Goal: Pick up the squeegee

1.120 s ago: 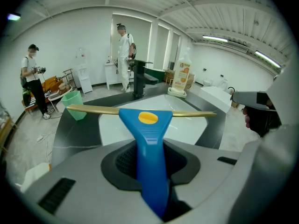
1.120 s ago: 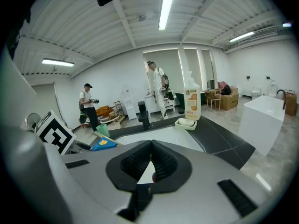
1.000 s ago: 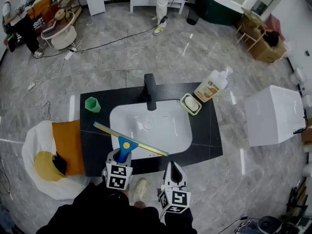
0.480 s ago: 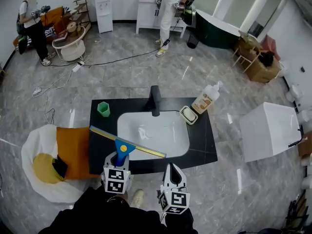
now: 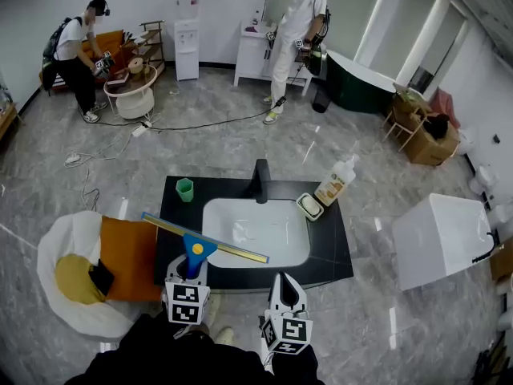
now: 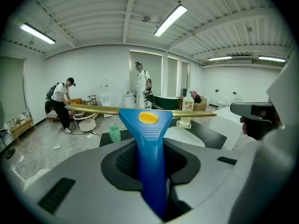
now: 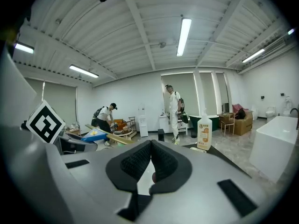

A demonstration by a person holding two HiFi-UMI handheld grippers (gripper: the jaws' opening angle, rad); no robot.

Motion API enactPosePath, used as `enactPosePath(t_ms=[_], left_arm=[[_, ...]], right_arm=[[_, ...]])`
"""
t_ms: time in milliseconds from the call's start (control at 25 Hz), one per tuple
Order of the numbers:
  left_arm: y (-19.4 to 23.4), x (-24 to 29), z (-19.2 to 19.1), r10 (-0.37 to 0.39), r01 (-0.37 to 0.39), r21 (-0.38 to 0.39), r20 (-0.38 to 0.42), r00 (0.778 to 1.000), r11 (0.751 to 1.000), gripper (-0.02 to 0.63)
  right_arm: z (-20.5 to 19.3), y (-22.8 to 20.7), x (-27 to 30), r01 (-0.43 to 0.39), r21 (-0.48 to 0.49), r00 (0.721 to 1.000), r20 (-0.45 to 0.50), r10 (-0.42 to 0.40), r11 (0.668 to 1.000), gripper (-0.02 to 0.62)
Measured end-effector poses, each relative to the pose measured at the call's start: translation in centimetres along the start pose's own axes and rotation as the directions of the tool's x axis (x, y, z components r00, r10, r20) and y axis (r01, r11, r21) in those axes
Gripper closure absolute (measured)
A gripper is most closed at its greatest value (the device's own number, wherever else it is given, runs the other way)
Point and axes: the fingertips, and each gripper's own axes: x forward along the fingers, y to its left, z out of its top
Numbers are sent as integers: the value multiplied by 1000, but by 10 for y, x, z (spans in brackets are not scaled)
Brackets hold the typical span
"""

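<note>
In the head view, the squeegee (image 5: 210, 245), a long brass-coloured blade on a blue handle with a yellow dot, hangs in the air over the front left edge of the black sink counter (image 5: 335, 257). My left gripper (image 5: 191, 273) is shut on the blue handle (image 6: 149, 146) from below, and the blade (image 6: 93, 110) lies crosswise beyond the jaws. My right gripper (image 5: 286, 283) is lower right of it, apart from the squeegee. Its pads (image 7: 161, 160) meet with nothing between them. From the right gripper view the squeegee (image 7: 105, 133) shows at the left.
The counter holds a white basin (image 5: 256, 231), black faucet (image 5: 260, 181), green cup (image 5: 185, 188), soap dish (image 5: 309, 206) and soap bottle (image 5: 334, 183). A white seat with an orange cushion (image 5: 128, 255) stands left, a white box (image 5: 445, 239) right. Two people stand at the back.
Both grippers have risen, the left one carrying the squeegee up off the counter's front edge. The sink looks smaller and more of the room's back shows.
</note>
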Motion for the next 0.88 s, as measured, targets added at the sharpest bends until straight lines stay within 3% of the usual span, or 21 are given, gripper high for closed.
enactPosePath(t_ms=[520, 880], left_arm=[[5, -91, -3, 80, -79, -12, 101, 992, 997, 497], [6, -124, -26, 90, -87, -33, 96, 991, 996, 497]], right_arm=[[3, 33, -53, -67, -16, 997, 46, 68, 998, 580], [-7, 47, -77, -86, -24, 995, 41, 87, 996, 580]])
